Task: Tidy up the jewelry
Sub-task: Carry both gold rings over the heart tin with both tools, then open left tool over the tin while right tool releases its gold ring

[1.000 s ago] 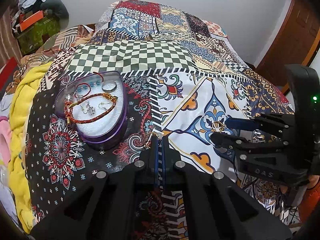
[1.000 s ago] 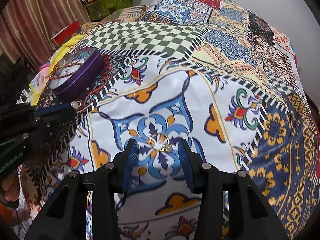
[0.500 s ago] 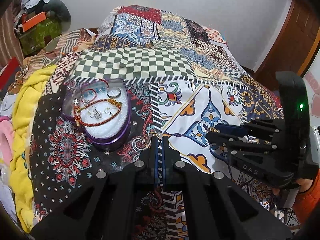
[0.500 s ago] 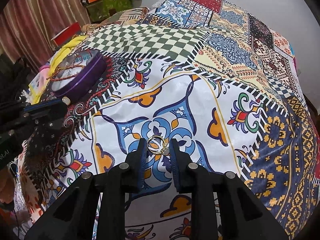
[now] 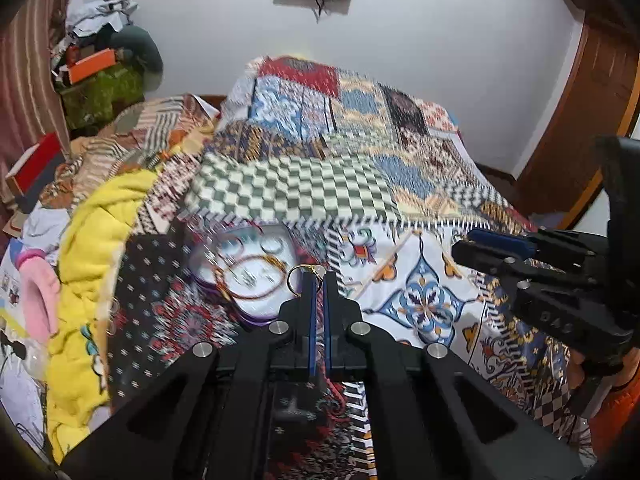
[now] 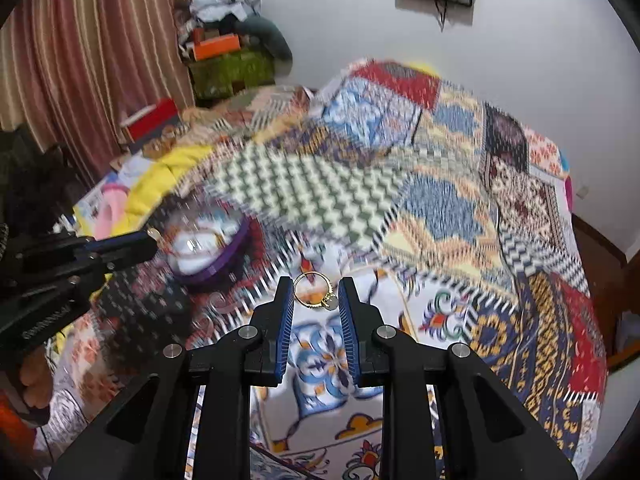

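Above patterned bedspread, left gripper pinched on gold ring beside purple jewelry box, right gripper clamping second gold ring, both lifted, blurry

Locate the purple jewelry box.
In the left wrist view the purple jewelry box sits on the quilt, just left of the left claw.
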